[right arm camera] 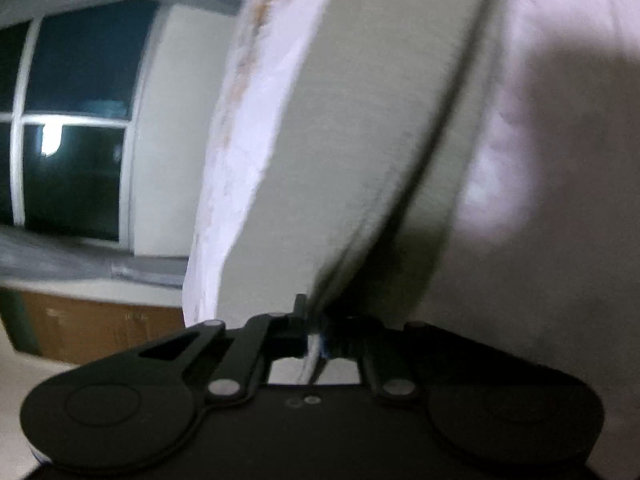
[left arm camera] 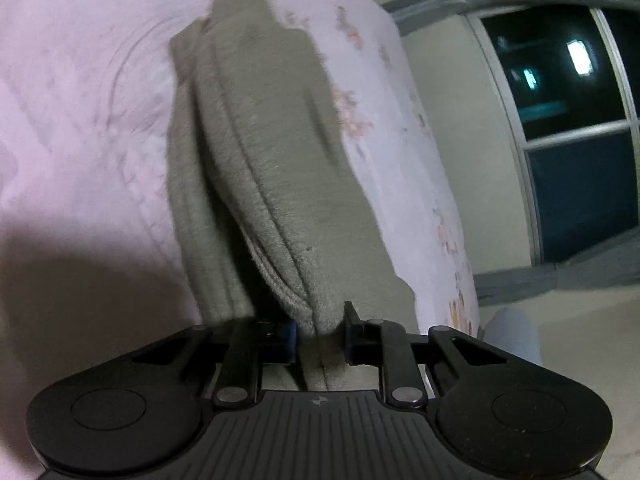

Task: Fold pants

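Observation:
The grey fleece pants [left arm camera: 256,152] lie in folded layers on a pale pink bed sheet [left arm camera: 80,120] and stretch away from the camera. My left gripper [left arm camera: 320,332] is shut on the near edge of the pants, with the cloth bunched between its fingers. In the right wrist view the pants [right arm camera: 360,140] hang taut and blurred along the bed's edge. My right gripper [right arm camera: 316,332] is shut on a thin edge of the pants.
The bed's edge [left arm camera: 444,216] runs down the right of the left view, with a pale floor beyond it. A dark window [left arm camera: 568,120] with a white frame is in the wall. A brown cabinet [right arm camera: 100,328] stands low at left in the right view.

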`<state>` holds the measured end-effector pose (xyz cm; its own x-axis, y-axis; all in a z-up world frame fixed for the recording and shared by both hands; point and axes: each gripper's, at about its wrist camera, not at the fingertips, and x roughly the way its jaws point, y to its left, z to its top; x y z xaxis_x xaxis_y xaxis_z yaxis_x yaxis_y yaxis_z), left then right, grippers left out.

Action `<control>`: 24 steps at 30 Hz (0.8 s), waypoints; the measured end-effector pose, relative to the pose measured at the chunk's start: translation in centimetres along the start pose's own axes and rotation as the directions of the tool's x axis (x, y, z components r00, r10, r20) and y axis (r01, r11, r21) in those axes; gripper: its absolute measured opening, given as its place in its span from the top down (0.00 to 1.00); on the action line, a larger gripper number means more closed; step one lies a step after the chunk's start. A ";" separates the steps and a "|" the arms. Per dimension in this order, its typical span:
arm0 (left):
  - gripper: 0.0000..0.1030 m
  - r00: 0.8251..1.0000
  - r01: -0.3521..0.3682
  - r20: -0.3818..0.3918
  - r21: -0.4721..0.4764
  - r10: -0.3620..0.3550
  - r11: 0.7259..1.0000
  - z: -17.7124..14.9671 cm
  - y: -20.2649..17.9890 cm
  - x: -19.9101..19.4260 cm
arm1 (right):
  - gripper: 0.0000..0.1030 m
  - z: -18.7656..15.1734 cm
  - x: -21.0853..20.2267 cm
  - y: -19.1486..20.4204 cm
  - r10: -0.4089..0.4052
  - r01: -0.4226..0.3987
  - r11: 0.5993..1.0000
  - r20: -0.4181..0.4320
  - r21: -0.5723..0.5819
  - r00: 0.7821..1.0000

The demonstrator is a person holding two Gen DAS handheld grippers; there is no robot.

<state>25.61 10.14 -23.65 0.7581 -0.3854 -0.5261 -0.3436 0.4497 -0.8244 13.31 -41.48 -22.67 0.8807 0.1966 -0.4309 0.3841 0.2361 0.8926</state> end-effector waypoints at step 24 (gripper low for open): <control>0.71 0.991 -0.003 -0.135 0.030 0.007 1.000 1.5 2.2 -1.2 | 0.90 2.8 -1.4 -1.2 -0.075 0.075 0.997 -0.147 -0.007 0.986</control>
<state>24.79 12.79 -24.55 0.6737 -0.4877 -0.5552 -0.3287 0.4752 -0.8162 12.42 -44.67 -22.79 0.7989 0.3164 -0.5116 0.4470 0.2568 0.8569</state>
